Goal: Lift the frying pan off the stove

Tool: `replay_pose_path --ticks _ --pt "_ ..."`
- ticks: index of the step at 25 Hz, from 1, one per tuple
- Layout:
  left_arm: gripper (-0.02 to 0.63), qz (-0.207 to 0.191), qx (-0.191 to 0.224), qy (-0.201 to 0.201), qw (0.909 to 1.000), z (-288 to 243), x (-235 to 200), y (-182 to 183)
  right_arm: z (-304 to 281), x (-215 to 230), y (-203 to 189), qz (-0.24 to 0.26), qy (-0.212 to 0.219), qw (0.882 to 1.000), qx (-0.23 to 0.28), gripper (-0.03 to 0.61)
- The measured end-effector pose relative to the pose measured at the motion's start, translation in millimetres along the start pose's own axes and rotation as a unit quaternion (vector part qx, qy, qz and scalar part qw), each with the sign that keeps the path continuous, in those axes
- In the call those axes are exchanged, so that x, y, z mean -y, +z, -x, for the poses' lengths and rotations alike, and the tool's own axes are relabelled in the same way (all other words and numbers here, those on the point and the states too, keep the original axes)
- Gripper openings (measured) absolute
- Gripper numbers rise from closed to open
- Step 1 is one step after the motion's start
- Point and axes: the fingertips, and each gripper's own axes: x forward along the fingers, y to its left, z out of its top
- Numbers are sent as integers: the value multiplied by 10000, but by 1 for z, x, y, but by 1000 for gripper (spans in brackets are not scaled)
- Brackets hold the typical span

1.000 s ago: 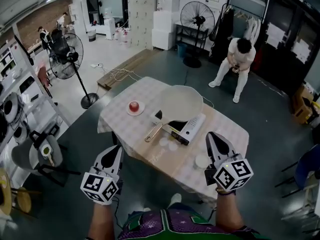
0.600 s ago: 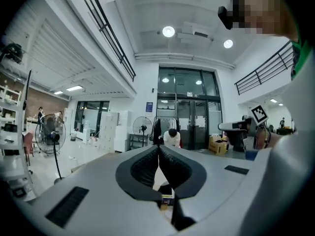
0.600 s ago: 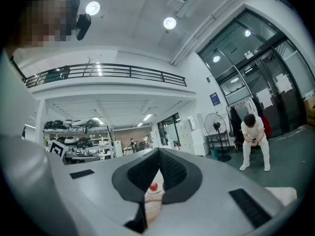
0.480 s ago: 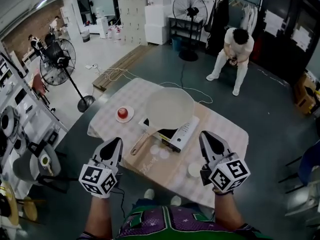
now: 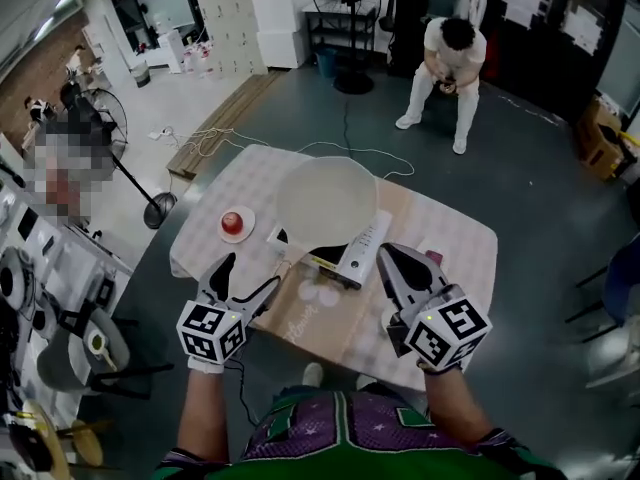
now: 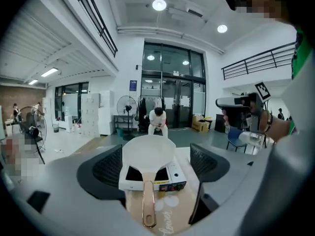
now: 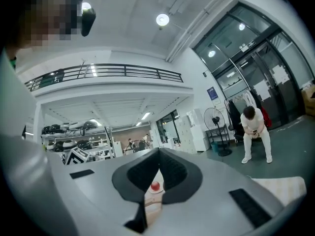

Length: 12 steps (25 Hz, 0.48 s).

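Observation:
A white frying pan [image 5: 325, 200] sits on a white portable stove [image 5: 352, 255] on the table. Its copper handle [image 5: 281, 265] points toward me. My left gripper [image 5: 244, 280] hovers just short of the handle end, and its jaws are opening. In the left gripper view the handle [image 6: 148, 205] lies centred ahead between the wide-apart fingers [image 6: 107, 167], untouched, with the pan [image 6: 147, 153] beyond. My right gripper [image 5: 386, 258] is shut and empty, over the table's near edge right of the stove. Through the right gripper's [image 7: 158, 178] narrow slit only a red apple [image 7: 156, 186] shows.
A red apple on a small white plate [image 5: 232, 223] lies left of the pan. The table [image 5: 455, 240] has a checked cloth and a tan mat [image 5: 320, 318]. A person in white [image 5: 445, 63] sits beyond it. Shelving and chairs [image 5: 70, 338] stand at the left.
I have moved closer to the table and both grippers have advanced toward the stove. The left jaws were shut before and now stand apart; the right jaws stay shut.

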Motion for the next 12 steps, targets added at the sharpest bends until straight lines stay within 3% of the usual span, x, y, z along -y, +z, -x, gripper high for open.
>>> replay_pose_path --ticks 6,12 --pt "431 195 -439 -85 9988 -37 -6 -26 -5 -1 -14 422 -175 9988 -194 6" --pt "431 210 -1136 -131 9932 -85 -7 -70 -8 6 -35 202 -241 9992 -228 7"
